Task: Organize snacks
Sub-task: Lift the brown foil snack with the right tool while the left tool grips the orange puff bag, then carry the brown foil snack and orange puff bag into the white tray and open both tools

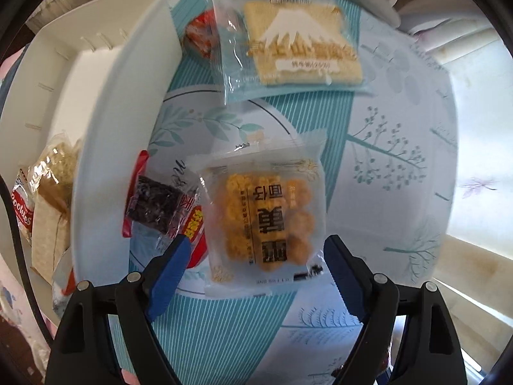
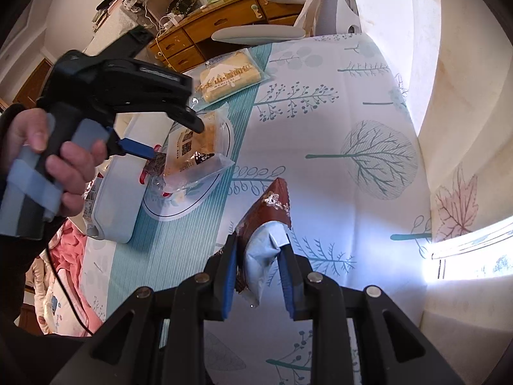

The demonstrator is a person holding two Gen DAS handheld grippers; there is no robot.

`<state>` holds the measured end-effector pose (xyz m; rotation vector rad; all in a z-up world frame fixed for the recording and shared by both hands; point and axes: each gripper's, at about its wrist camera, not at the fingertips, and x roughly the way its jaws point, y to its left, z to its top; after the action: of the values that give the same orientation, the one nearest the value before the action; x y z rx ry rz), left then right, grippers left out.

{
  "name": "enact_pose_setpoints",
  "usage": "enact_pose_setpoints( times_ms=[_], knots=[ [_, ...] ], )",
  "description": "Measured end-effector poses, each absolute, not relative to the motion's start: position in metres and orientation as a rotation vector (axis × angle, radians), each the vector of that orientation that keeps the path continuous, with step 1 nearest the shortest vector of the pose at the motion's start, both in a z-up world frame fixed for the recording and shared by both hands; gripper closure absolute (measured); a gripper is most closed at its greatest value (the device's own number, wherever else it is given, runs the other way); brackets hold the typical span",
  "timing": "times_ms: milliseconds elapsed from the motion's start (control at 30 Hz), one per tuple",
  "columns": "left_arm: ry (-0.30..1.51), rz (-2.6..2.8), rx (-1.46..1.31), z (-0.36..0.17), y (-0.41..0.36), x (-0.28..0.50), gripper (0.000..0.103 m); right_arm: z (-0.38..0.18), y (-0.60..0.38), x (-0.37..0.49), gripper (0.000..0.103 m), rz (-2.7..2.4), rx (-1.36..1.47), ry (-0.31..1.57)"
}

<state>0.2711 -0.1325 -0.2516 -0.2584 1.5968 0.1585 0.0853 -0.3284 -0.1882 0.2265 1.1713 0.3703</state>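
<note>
Right gripper (image 2: pixel 258 276) — jaws closed on a brown snack packet (image 2: pixel 266 224), pinched at its pale lower end; the packet's brown tip points away toward 12 o'clock, lifted above the tablecloth (image 2: pixel 336 192).

Left gripper (image 1: pixel 256 250) — jaws spread wide, nothing between the blue pads. Just ahead at 12 o'clock lies a clear bag of yellow puffs (image 1: pixel 266 218) flat on the cloth, its near edge sitting between the fingertips without visible contact. At 10 o'clock, tucked partly under the puff bag's left edge, a red-trimmed packet with dark contents (image 1: pixel 154 205).

Further at 9 to 11 o'clock stands a white bin (image 1: pixel 105 134), its long wall just beside the dark packet. Inside, near end: a cookie pack (image 1: pixel 22 215) and a tan wrapped snack (image 1: pixel 54 173).

Farthest, at 12 o'clock — a bread pack with a mountain picture (image 1: pixel 301 45), overlapping a red wrapper (image 1: pixel 202 35) on its left, close to the bin's far corner.

In the right wrist view, the person's left hand (image 2: pixel 57 160) grips the left tool's handle at 9 o'clock.
</note>
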Motion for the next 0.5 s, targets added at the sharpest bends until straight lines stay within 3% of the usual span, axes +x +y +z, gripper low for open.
enact_pose_setpoints(
  times_ms=[167, 500],
  knots=[
    [1.646, 0.174, -0.24, -0.275, -0.14, 0.28, 0.008, -0.194, -0.332, 0.091, 0.078, 0.37, 0.245, 1.186],
    [1.692, 0.211, -0.218, -0.313, -0.143, 0.295, 0.008, -0.201, -0.349, 0.101, 0.078, 0.327, 0.287, 1.2]
  ],
)
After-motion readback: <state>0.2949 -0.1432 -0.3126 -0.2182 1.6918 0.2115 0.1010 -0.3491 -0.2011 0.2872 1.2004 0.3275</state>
